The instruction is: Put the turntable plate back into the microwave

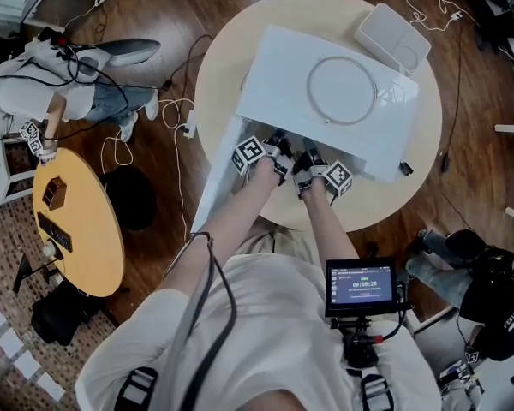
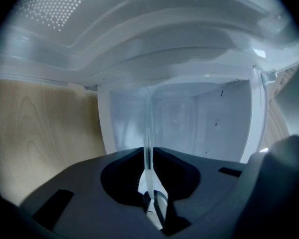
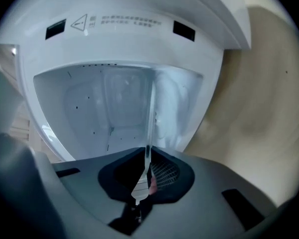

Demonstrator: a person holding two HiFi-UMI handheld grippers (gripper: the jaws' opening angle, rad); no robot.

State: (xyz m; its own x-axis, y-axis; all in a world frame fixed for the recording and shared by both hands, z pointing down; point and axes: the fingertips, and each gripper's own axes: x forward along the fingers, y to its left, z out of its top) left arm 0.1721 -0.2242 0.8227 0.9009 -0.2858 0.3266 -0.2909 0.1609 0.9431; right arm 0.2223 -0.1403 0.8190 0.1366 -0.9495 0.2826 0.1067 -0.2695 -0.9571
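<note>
Two grippers of mine meet at the open white microwave (image 1: 278, 67) on a round, pale wooden table (image 1: 216, 71). Left gripper (image 2: 148, 158) and right gripper (image 3: 147, 158): dark jaws pinched on the thin clear-glass turntable plate (image 2: 148, 128), held before the smooth cavity.

Pale T-shirt (image 1: 278, 332), dark-grey left claw (image 2: 148, 158)

A glossy dark-brown wooden plank floor (image 1: 488, 178) surrounds the round pale-wood counter (image 1: 218, 67) at centre, with a yellow oval wooden table (image 1: 86, 238) at eight o'clock and a brown patterned woven rug (image 1: 0, 264) beside it.
</note>
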